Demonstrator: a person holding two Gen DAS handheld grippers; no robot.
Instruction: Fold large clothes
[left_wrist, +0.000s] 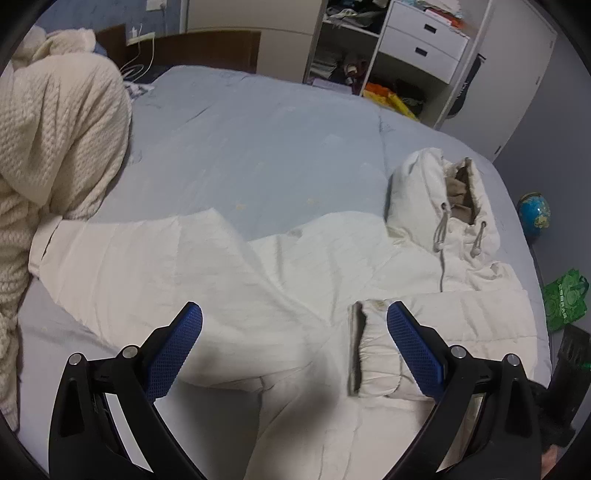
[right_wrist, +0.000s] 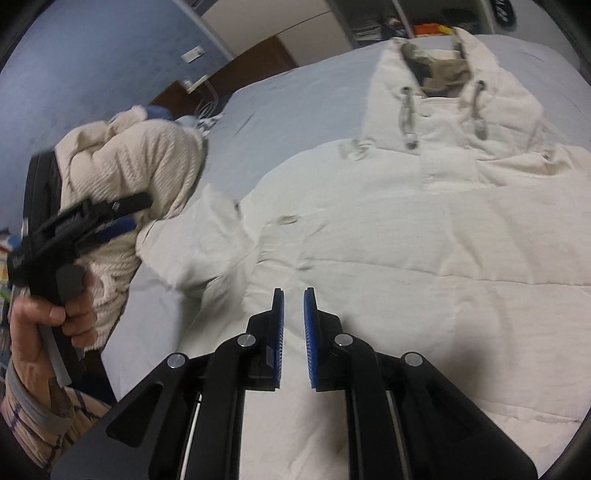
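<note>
A large white puffer jacket (left_wrist: 295, 280) lies front up on the bed, its hood (left_wrist: 443, 192) at the right. One sleeve (left_wrist: 122, 258) stretches out to the left. The other sleeve (left_wrist: 436, 332) is folded across the chest, cuff by my right fingertip. My left gripper (left_wrist: 294, 314) hovers open and empty above the jacket's body. In the right wrist view the jacket (right_wrist: 406, 240) fills the frame, hood (right_wrist: 436, 66) at the top. My right gripper (right_wrist: 294, 295) hovers over the body, jaws nearly closed with a narrow gap, holding nothing. The left gripper (right_wrist: 122, 214) shows at left, hand-held.
The bed has a pale blue sheet (left_wrist: 258, 140). A cream knitted garment (left_wrist: 55, 147) is heaped at the left, also in the right wrist view (right_wrist: 147, 166). White shelves and drawers (left_wrist: 417, 40) stand beyond the bed. A globe (left_wrist: 533, 214) and a green bag (left_wrist: 565, 299) lie on the floor at right.
</note>
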